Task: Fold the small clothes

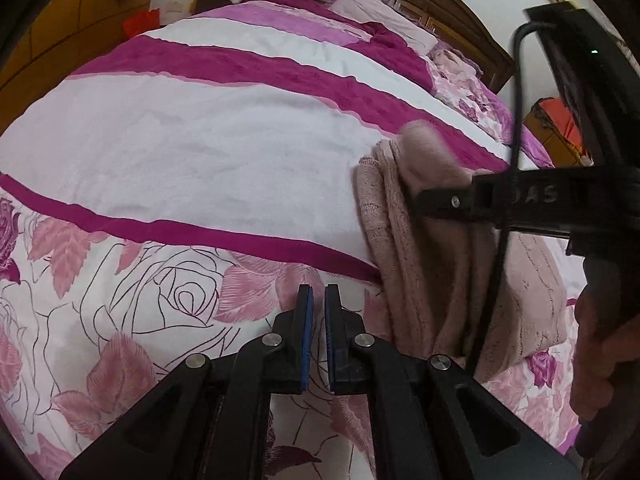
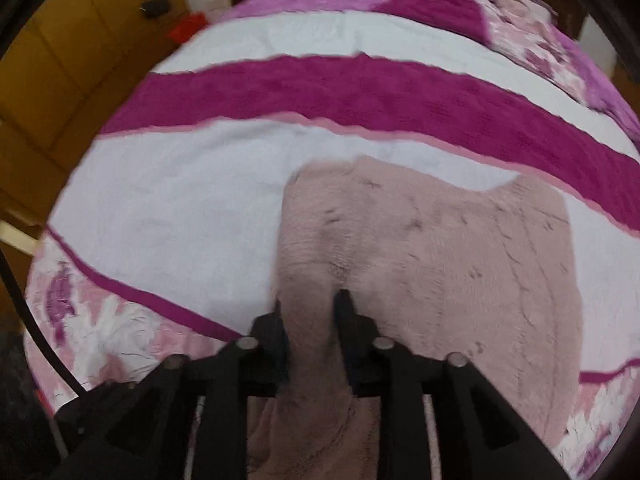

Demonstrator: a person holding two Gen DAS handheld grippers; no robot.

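A dusty-pink knitted garment [image 1: 448, 264] lies on the bed at the right of the left wrist view. It fills the lower middle of the right wrist view [image 2: 440, 248]. My right gripper [image 2: 310, 304] is shut on a fold of its left edge, with pink cloth between the fingers. The same gripper shows from the side in the left wrist view [image 1: 424, 196], lifting that edge. My left gripper [image 1: 319, 296] hovers over the floral bedspread to the left of the garment. Its blue-padded fingers [image 1: 307, 312] stand almost together with nothing between them.
The bedspread [image 1: 192, 144] has white, magenta and floral bands. A dark wooden headboard [image 1: 460, 4] and pillows [image 1: 384, 12] are at the far end. A wooden wardrobe [image 2: 64, 56] stands left of the bed. A black cable [image 1: 504, 240] hangs across the garment.
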